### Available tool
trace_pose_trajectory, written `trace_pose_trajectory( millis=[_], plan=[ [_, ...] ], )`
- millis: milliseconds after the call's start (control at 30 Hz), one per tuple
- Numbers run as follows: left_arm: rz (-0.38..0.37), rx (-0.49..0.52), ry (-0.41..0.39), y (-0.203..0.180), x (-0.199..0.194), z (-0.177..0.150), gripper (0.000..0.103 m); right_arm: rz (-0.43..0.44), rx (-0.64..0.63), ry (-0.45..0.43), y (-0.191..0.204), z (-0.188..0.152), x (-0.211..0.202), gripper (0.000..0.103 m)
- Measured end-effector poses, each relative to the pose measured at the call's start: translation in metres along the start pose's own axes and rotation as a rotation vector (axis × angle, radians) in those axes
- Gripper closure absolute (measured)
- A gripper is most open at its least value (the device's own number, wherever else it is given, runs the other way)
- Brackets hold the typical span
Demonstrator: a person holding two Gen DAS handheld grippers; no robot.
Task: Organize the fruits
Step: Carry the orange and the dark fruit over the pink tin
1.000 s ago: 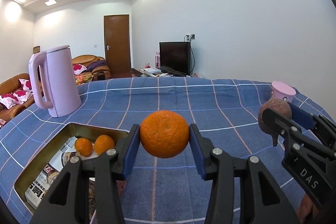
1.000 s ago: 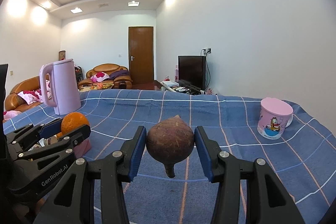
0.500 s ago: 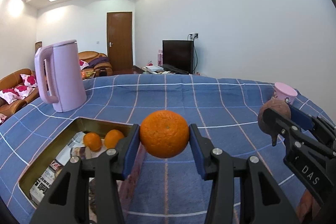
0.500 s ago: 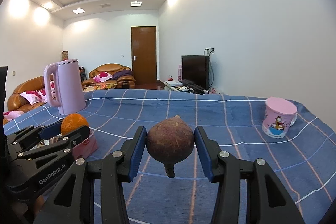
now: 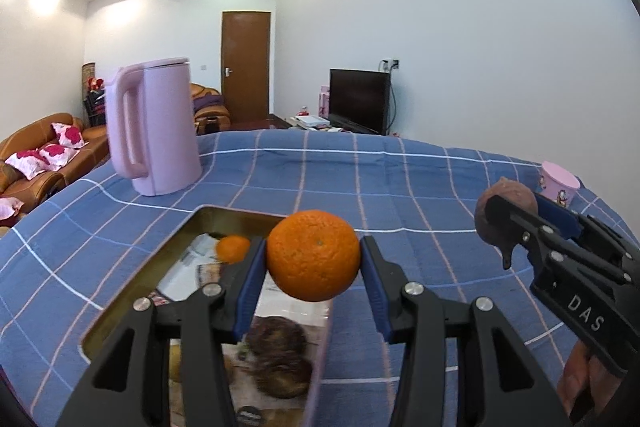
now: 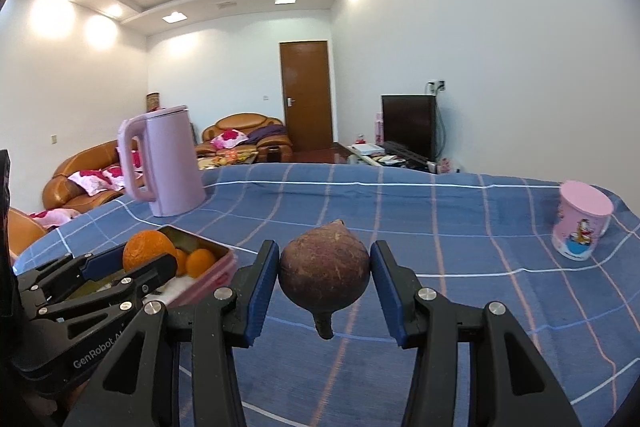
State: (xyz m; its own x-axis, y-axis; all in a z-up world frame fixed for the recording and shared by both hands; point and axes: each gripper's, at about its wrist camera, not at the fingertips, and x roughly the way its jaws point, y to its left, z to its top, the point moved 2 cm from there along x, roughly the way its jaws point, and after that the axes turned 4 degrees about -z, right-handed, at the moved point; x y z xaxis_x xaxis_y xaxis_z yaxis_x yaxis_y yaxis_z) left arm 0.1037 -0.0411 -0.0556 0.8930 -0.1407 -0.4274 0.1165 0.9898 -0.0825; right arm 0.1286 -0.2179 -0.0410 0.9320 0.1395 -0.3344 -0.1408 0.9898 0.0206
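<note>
My left gripper (image 5: 313, 263) is shut on a large orange (image 5: 313, 255) and holds it above the right edge of a pink-walled tin tray (image 5: 136, 287). The tray holds a small orange (image 5: 232, 248) and dark brown fruits (image 5: 280, 359) on printed paper. My right gripper (image 6: 324, 285) is shut on a brown-purple round fruit with a stem (image 6: 324, 277), held above the blue checked cloth. The right gripper with its fruit (image 5: 505, 215) shows at the right of the left wrist view. The left gripper with the orange (image 6: 147, 254) shows at the left of the right wrist view, over the tray (image 6: 218, 267).
A pink kettle (image 5: 154, 131) stands on the cloth behind the tray. A pink cartoon cup (image 6: 582, 225) stands at the right. The blue checked cloth (image 5: 340, 179) covers the table. Sofas, a door and a TV lie beyond.
The left gripper with the orange has moved left and forward over the tray's right edge. The right gripper holds its fruit much as before.
</note>
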Motion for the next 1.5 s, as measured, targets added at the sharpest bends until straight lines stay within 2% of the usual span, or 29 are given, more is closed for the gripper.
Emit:
trace_pose_trajectory(
  millis=[500,933,1167,1500],
  plan=[
    [0.098,-0.060,0.012,0.062,-0.012,0.002,0.055,0.120,-0.061,0.016,0.063,0.009,0.020,0.054],
    [0.139,-0.081,0.035,0.092,-0.012,-0.001,0.055,0.188,-0.099,0.035,0.101,0.011,0.035,0.054],
    [0.134,-0.090,0.077,0.103,-0.007,-0.006,0.055,0.218,-0.131,0.063,0.123,0.008,0.045,0.053],
    [0.122,-0.091,0.123,0.108,0.000,-0.013,0.055,0.239,-0.132,0.163,0.136,-0.006,0.070,0.053]
  ],
)
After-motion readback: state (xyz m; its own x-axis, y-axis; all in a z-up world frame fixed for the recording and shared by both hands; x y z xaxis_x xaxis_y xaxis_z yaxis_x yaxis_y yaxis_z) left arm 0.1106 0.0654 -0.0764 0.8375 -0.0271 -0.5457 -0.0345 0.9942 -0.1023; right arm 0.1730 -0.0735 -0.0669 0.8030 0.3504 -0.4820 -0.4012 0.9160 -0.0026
